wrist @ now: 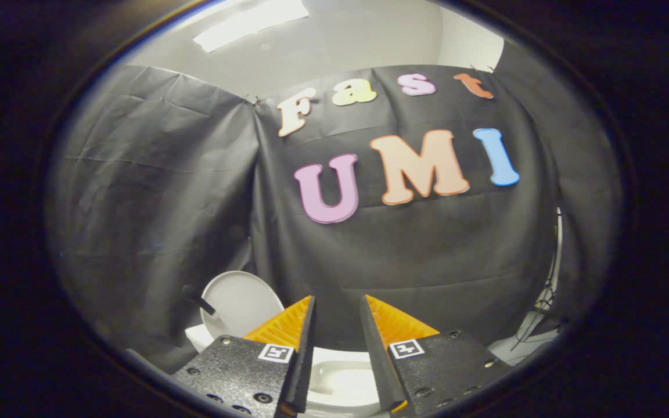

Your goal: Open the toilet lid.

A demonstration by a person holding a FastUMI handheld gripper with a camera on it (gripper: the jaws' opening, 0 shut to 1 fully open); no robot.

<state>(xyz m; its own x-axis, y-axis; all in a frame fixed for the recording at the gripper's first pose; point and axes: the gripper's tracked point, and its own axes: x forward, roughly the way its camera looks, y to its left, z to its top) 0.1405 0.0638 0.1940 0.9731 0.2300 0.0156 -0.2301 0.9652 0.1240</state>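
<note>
Below, the toilet bowl (340, 383) is showing between the fingers of the gripper (337, 305), which is holding nothing, narrowly parted, while the toilet lid (238, 302) is standing raised just ahead-left.

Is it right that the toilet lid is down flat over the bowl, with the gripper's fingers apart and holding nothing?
No. The gripper view shows the toilet lid raised upright, bowl uncovered. The gripper fingers are apart, holding nothing.
</note>
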